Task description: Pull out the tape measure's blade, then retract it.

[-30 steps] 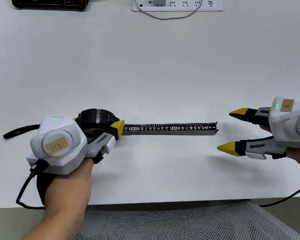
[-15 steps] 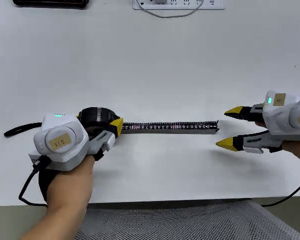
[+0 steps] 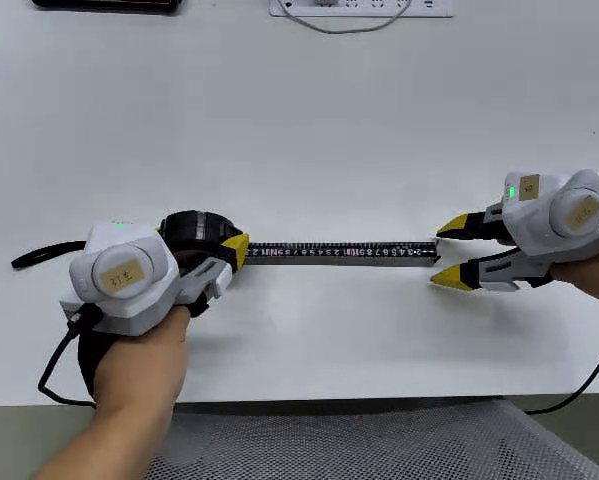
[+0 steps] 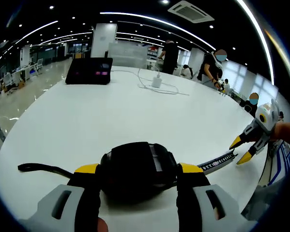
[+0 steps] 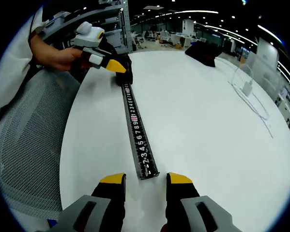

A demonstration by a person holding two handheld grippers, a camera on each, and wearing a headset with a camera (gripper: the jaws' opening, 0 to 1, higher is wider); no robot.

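The black tape measure case [image 3: 194,235] sits on the white table [image 3: 309,130] with my left gripper [image 3: 219,262] shut on it; in the left gripper view the case [image 4: 137,159] fills the gap between the yellow-tipped fingers [image 4: 86,169]. The blade [image 3: 339,251] lies flat, pulled out to the right. My right gripper [image 3: 442,254] is open at the blade's end. In the right gripper view the blade tip [image 5: 147,173] lies just between the two yellow fingertips [image 5: 113,179], not pinched.
A black wrist strap [image 3: 44,255] trails left from the case. A power strip [image 3: 359,8] with a white cable and a dark device [image 3: 104,3] lie at the far edge. A mesh chair [image 3: 359,440] stands below the table's near edge.
My right gripper has moved left up to the blade's tip, and its jaws have narrowed somewhat. The left gripper and the case have stayed put.
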